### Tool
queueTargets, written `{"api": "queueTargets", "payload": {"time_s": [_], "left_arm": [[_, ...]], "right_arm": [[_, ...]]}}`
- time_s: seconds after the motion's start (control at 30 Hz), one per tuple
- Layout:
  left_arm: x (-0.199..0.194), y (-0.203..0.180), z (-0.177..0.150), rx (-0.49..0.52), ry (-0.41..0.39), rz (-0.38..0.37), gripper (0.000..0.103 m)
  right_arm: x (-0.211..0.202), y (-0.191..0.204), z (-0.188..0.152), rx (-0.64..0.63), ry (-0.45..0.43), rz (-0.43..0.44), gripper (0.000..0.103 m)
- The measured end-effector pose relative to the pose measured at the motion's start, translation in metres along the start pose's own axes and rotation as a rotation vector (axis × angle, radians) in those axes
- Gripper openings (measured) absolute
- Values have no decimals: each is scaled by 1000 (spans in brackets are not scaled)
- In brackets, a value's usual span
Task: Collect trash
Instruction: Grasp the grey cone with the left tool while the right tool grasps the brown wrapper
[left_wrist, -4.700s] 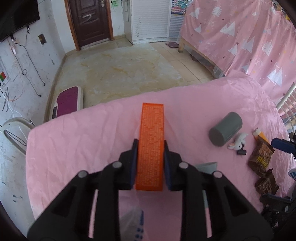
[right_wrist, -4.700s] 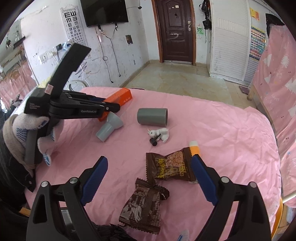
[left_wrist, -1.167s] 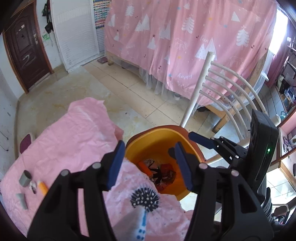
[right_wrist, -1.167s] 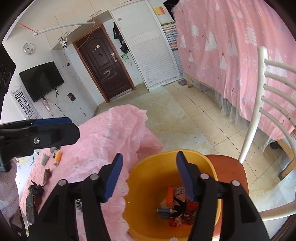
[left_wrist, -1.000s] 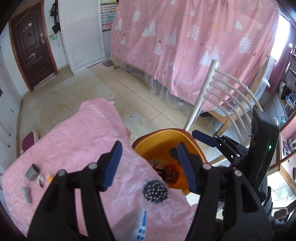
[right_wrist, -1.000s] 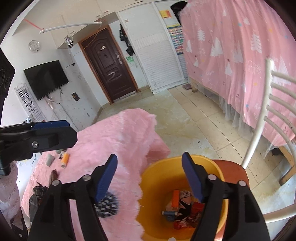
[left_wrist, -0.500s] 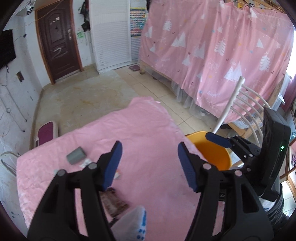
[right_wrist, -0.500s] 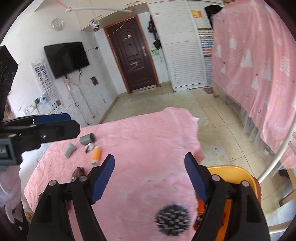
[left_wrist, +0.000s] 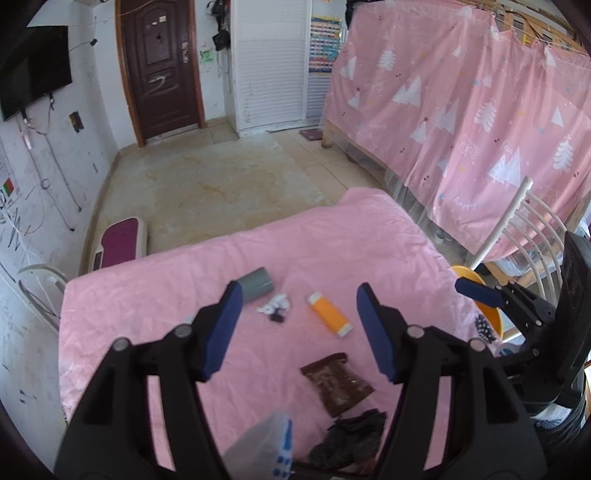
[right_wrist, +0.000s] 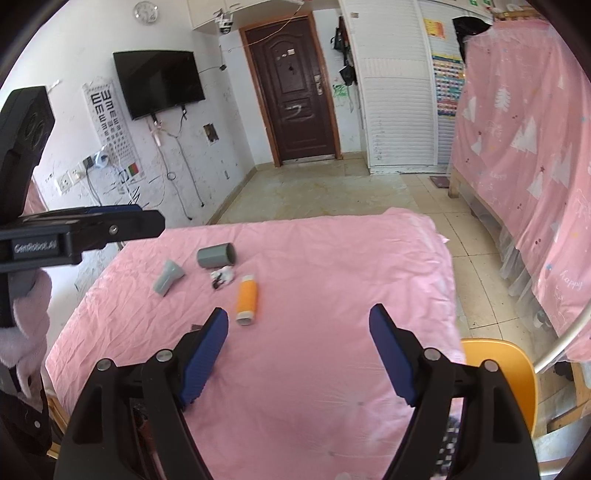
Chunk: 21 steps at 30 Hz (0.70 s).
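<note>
On the pink tablecloth (left_wrist: 155, 291) lie a grey cylinder (left_wrist: 258, 282), a small white crumpled item (left_wrist: 275, 306), an orange tube (left_wrist: 330, 318), a brown snack wrapper (left_wrist: 336, 382) and a dark crumpled wrapper (left_wrist: 354, 435). My left gripper (left_wrist: 299, 295) hangs above them; its jaws are opening with nothing between them. In the right wrist view my right gripper (right_wrist: 299, 321) is open and empty over bare cloth, just right of the orange tube (right_wrist: 246, 297). A grey funnel-shaped piece (right_wrist: 168, 277) lies by the cylinder (right_wrist: 216, 256). The orange basin (right_wrist: 498, 369) sits off the table's right edge.
A white slatted chair (left_wrist: 524, 221) stands by the basin, in front of a pink curtain (left_wrist: 461, 110). A gloved hand (right_wrist: 26, 306) holds the left gripper at the table's left side. Tiled floor lies beyond the table's far edge.
Both grippers swung away from the orange basin on the chair and back over the table, so the trash items on the cloth came into view. Both stayed empty.
</note>
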<state>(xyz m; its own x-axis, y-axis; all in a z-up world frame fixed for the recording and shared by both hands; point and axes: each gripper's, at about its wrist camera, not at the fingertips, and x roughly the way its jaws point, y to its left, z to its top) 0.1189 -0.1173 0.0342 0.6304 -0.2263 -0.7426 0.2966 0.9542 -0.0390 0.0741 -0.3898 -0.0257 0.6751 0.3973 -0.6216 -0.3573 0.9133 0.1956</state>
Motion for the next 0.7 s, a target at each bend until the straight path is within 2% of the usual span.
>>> {"api": "queueTargets", "payload": {"time_s": [0.23,0.5,0.7], "left_arm": [[15,39,-9,-32,35,53,68],[40,65,-18,-54,85,88,67],[68,79,-28,-61,142,78,67]], "right_arm": [[24,39,-6,-63,62,50,69],[50,67,-9,-111,131,76,69],[68,78,-11,-134,177,75,69]]}}
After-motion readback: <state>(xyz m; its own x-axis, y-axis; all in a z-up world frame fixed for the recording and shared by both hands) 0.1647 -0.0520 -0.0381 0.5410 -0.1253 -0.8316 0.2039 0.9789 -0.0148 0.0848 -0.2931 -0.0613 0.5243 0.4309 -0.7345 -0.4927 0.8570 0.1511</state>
